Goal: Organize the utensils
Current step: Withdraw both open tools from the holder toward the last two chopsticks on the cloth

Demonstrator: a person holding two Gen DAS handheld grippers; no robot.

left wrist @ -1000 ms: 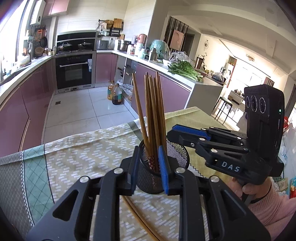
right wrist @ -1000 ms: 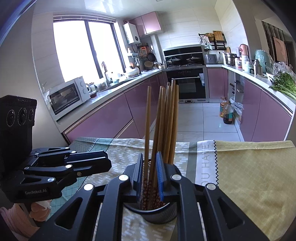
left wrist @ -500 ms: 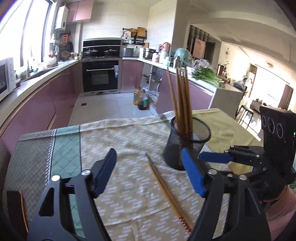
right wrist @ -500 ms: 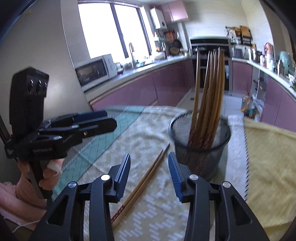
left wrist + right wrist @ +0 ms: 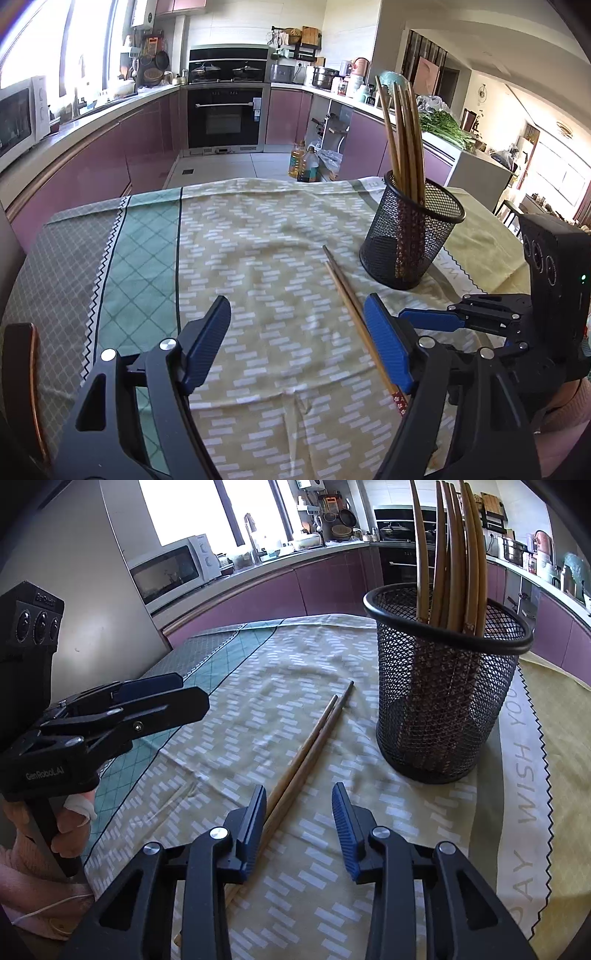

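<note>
The two loose chopsticks [image 5: 314,738] lie flat on the counter [image 5: 229,746], long axis running away toward the mesh holder [image 5: 447,686]. My right gripper [image 5: 299,827] is nearer, empty and closing, the pair just inside its left pad. My left gripper [image 5: 295,343] is released, empty.

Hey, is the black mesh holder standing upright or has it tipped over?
Upright. The black mesh holder stands on its base on the tablecloth, rim on top, with chopsticks sticking up out of it.
</note>
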